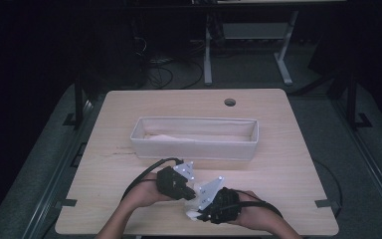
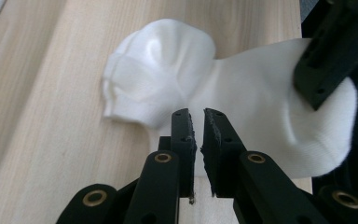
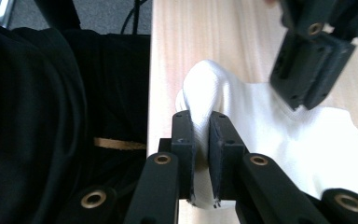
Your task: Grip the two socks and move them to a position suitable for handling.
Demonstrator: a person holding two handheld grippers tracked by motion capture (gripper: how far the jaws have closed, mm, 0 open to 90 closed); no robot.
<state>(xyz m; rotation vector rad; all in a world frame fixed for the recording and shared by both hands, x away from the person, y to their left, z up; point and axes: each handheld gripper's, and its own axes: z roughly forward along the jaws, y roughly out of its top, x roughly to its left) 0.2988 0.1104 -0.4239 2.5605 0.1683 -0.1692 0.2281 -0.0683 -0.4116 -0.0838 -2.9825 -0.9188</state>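
High view, left to right: pale wooden table (image 1: 104, 164) carrying a long, shallow fabric bin (image 1: 195, 138) set crosswise just past mid-table, with a flat pale item lying inside it, too dim to name. Near the front edge, the left gripper (image 1: 191, 193) and right gripper (image 1: 195, 213) meet tip to tip over a small white cloth item, probably a sock (image 1: 193, 215), which lies on the table well short of the bin and close to the person's side.

Left gripper view: jaws nearly closed, a thin slit between the pads, pinching an edge of the sock (image 2: 242, 93); the bunched, rounded end lies to the left on the wood, the flatter part runs right, where the right gripper (image 2: 328, 60) bites its far edge.

Right gripper view: jaws (image 3: 201, 140) drawn almost together on a fold of the sock (image 3: 307, 140) right at the table's front edge; the left gripper (image 3: 303, 70) comes down on the fabric at upper right.

Holding the fabric at two separate points suggests it is being spread or folded before it goes into the bin; the bin's position directly ahead keeps that transfer short
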